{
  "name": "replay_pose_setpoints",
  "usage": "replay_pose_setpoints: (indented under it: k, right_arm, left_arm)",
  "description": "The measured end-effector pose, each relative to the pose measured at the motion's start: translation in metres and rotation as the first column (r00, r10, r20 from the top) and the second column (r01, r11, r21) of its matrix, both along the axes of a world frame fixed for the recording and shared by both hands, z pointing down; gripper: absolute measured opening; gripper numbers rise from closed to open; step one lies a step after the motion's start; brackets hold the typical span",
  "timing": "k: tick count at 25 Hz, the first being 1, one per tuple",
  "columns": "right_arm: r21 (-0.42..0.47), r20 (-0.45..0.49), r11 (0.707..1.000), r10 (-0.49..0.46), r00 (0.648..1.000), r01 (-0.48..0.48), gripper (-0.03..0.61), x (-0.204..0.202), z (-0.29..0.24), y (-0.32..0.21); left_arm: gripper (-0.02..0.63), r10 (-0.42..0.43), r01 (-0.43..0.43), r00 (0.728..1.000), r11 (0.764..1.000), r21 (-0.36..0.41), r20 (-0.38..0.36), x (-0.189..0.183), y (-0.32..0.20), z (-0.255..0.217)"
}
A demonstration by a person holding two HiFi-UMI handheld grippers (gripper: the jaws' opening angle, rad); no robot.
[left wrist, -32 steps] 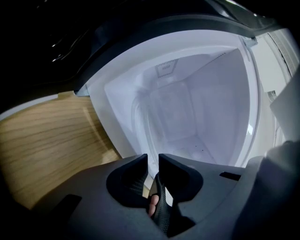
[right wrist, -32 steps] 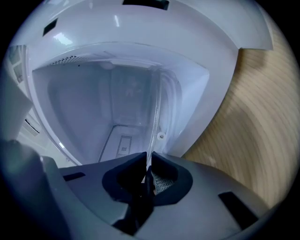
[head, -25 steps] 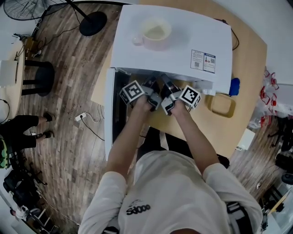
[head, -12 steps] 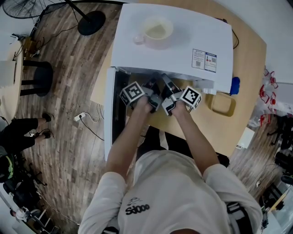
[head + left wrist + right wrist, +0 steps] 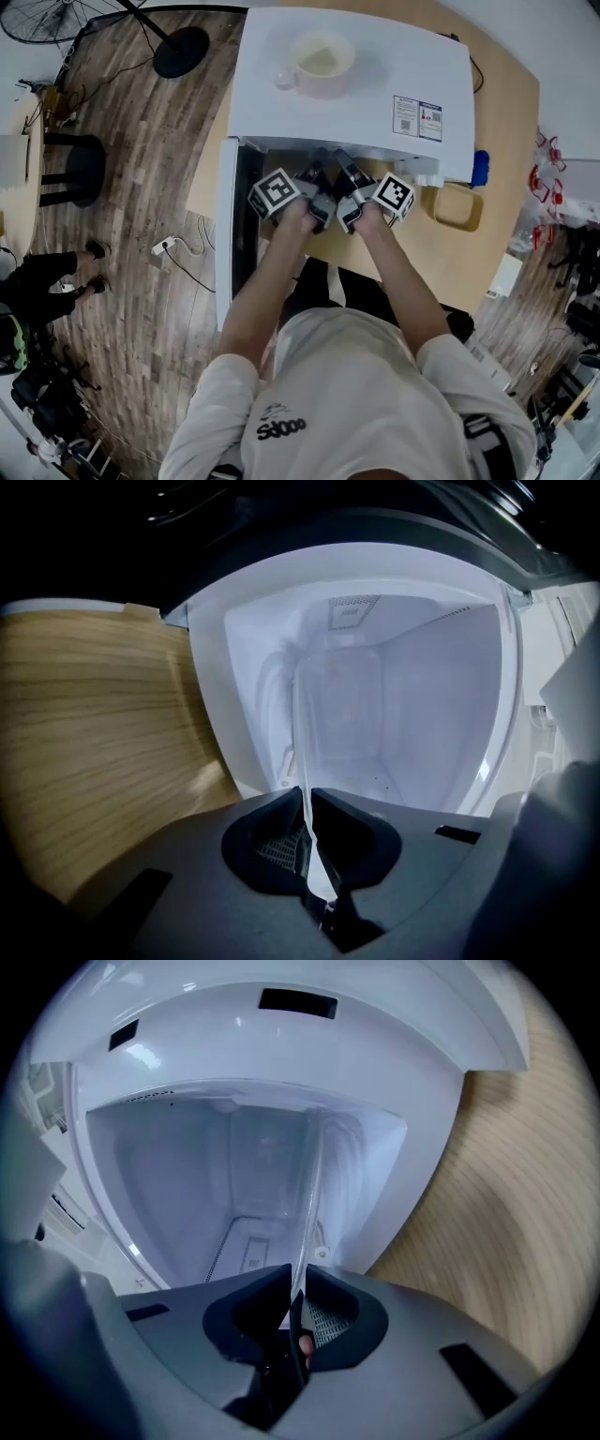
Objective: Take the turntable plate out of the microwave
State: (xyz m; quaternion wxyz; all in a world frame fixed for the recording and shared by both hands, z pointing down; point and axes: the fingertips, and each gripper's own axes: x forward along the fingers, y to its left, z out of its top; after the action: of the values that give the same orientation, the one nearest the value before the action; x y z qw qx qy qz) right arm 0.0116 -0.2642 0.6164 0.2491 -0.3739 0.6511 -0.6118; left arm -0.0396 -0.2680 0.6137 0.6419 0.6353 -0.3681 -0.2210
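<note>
The white microwave (image 5: 347,94) stands on the table with its door (image 5: 225,234) swung open to the left. Both grippers reach into its mouth side by side. The clear glass turntable plate (image 5: 337,714) stands tilted on edge inside the white cavity. My left gripper (image 5: 307,803) has just been closing, and its pads now pinch the plate's rim. In the right gripper view the same plate (image 5: 272,1176) runs edge-on into my right gripper (image 5: 298,1283), whose jaws have just been closing on it. In the head view the left gripper (image 5: 314,172) and right gripper (image 5: 344,171) show; the plate is hidden.
A pale mug (image 5: 319,64) sits on top of the microwave. On the wooden table (image 5: 497,122) to the right lie a yellow dish (image 5: 455,208) and a blue object (image 5: 481,167). A fan base (image 5: 180,52) stands on the floor at the left.
Both hands stay at the microwave's mouth; only the head camera's view has shifted slightly.
</note>
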Motion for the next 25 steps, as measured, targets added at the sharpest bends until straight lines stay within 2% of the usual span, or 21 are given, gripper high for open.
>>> replay_pose_setpoints:
  k: [2, 8, 11, 12, 14, 18, 25]
  right_arm:
    - [0.022, -0.007, 1.000, -0.009, 1.000, 0.009, 0.037, -0.002, -0.001, 0.005]
    - [0.008, 0.014, 1.000, -0.001, 1.000, 0.001, 0.032, -0.004, 0.006, 0.029]
    - [-0.001, 0.018, 1.000, 0.000, 1.000, 0.000, 0.032, -0.002, 0.008, 0.037]
    - [-0.006, 0.024, 1.000, 0.002, 1.000, -0.002, 0.031, -0.001, 0.008, 0.040]
    - [-0.013, 0.034, 1.000, 0.004, 0.999, -0.004, 0.027, 0.002, 0.008, 0.046]
    - [-0.010, 0.020, 1.000, -0.013, 1.000, 0.013, 0.026, 0.004, 0.011, 0.061]
    - [0.009, 0.011, 0.999, -0.043, 0.999, 0.043, 0.026, -0.001, 0.009, 0.097]
  left_arm:
    - [0.040, -0.003, 0.003, 1.000, 1.000, -0.010, -0.003, -0.002, 0.007, 0.004]
    - [0.041, 0.006, -0.007, 1.000, 1.000, -0.023, -0.025, -0.002, 0.031, 0.009]
    - [0.043, -0.001, 0.001, 0.999, 1.000, -0.006, -0.035, -0.003, 0.036, 0.010]
    - [0.063, -0.004, 0.004, 0.999, 1.000, 0.006, -0.043, -0.003, 0.036, 0.009]
    - [0.153, -0.007, 0.008, 0.998, 1.000, 0.027, -0.056, -0.004, 0.033, 0.007]
    - [0.166, -0.012, 0.015, 0.999, 0.998, 0.064, -0.047, -0.004, 0.021, 0.007]
    - [0.167, -0.072, 0.075, 0.996, 0.995, 0.063, -0.046, -0.018, 0.014, 0.025]
